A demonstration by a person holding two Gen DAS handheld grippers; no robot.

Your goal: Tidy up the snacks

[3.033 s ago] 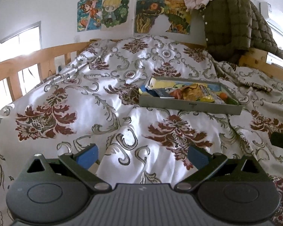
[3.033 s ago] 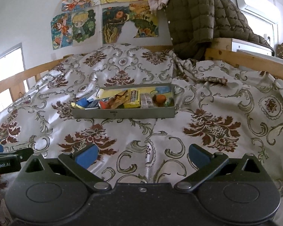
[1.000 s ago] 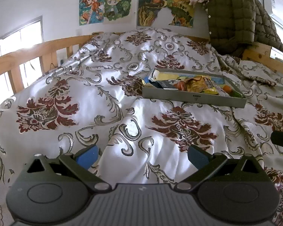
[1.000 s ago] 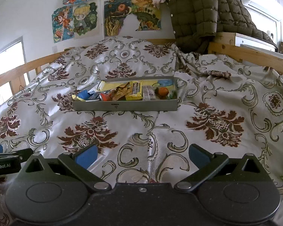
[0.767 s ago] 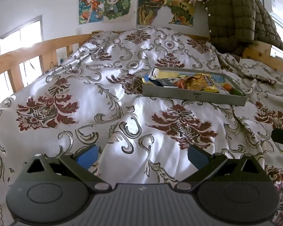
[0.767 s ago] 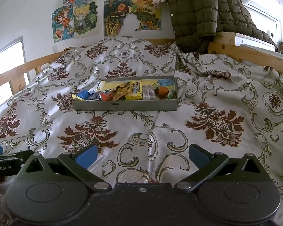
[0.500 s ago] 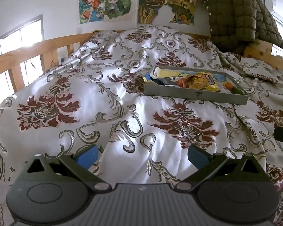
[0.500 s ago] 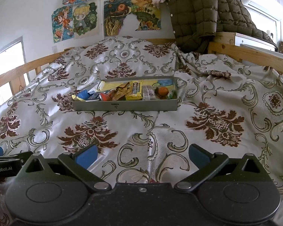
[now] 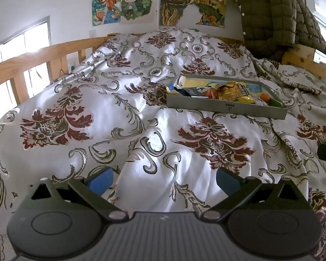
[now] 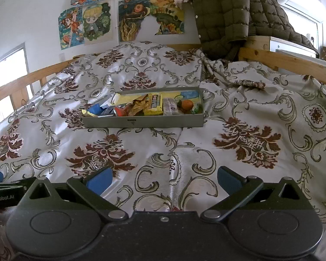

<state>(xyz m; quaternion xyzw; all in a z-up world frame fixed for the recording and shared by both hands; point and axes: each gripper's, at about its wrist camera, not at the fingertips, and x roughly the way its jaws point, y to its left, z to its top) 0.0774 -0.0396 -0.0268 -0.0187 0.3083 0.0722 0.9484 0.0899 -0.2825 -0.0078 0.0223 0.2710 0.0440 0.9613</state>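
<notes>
Snacks (image 10: 154, 106) are piled in a grey tray (image 10: 141, 122) set mid-bed on the floral bedspread (image 10: 250, 143), w/ an orange (image 10: 187, 104) at its right end. Left gripper (image 9: 164, 177) & right gripper (image 10: 164, 177) are held spread wide, nothing gripped, well short of the tray.

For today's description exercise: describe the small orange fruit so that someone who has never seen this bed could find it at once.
Start at the shallow grey rectangular tray lying on the floral-patterned bedspread. Look to the tray's right end, past the yellow snack box and the pale wrapped bar. The small round orange fruit sits there, the only smooth ball among flat packets and crinkled wrappers.
</notes>
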